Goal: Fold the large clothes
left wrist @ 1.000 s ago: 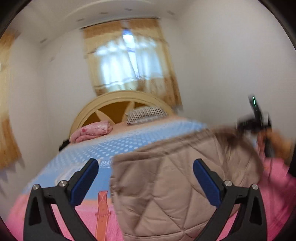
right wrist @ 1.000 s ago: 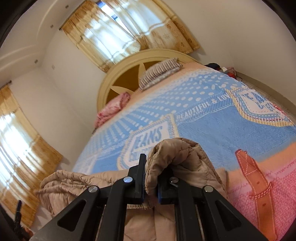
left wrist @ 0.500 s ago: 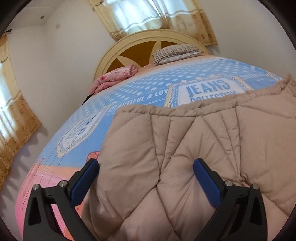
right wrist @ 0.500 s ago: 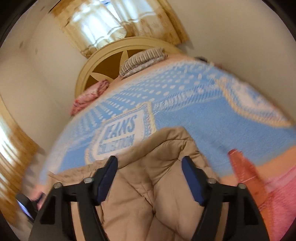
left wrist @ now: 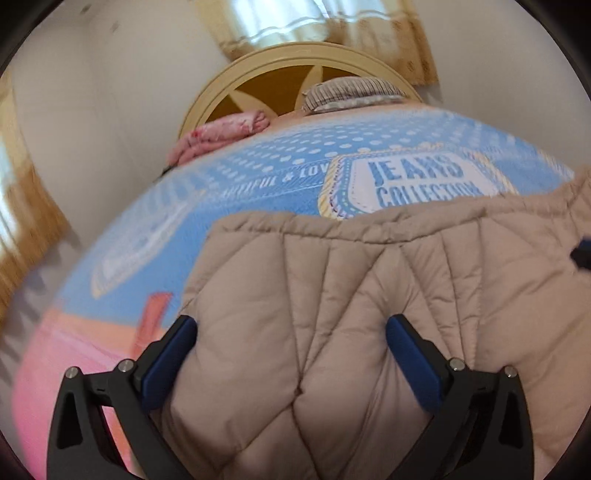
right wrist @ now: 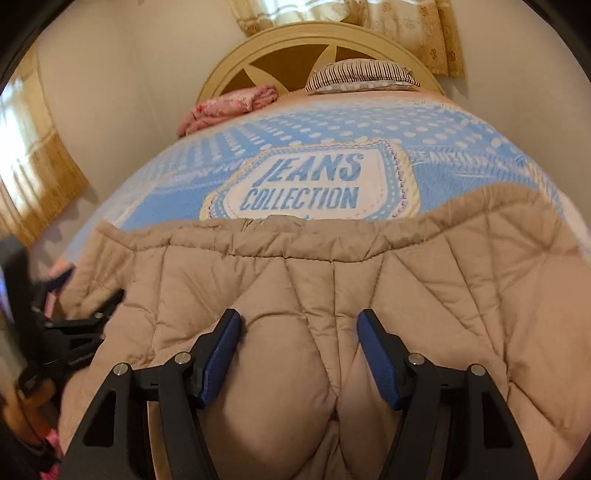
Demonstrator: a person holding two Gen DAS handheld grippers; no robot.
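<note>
- My right hand-held gripper (right wrist: 297, 354) tilts down over the tan quilted coat (right wrist: 332, 280). Its blue pads (right wrist: 221, 350) stand apart, after parting and then easing in a little; padded cloth bulges up between them but neither pad presses on it.
- My left hand-held gripper (left wrist: 290, 363) is spread wider, also over the coat (left wrist: 332, 295). Its left pad (left wrist: 168, 365) sits at the coat's left edge, its right pad (left wrist: 413, 362) over the quilting; no grip on the cloth.
- The coat lies flat on the bed, directly under and ahead of both hand-held grippers. Its stitched, gathered hem (right wrist: 295, 240) runs crosswise just beyond the fingertips.
- Ahead of the hem: blue blanket (right wrist: 332, 129) with a white "JEANS COLLECTION" badge (right wrist: 306, 188). To the left of my left hand-held gripper the blanket turns pink and orange (left wrist: 74, 350).
- Far ahead, at the rounded cream headboard (right wrist: 295, 48): a striped pillow (right wrist: 362, 75) to the right, a folded pink cloth (right wrist: 229, 107) to the left.
- Curtains (right wrist: 417, 26) hang behind the headboard.
- In the right wrist view, the left hand-held gripper (right wrist: 66, 332) shows blurred at the far left, at the coat's edge.
</note>
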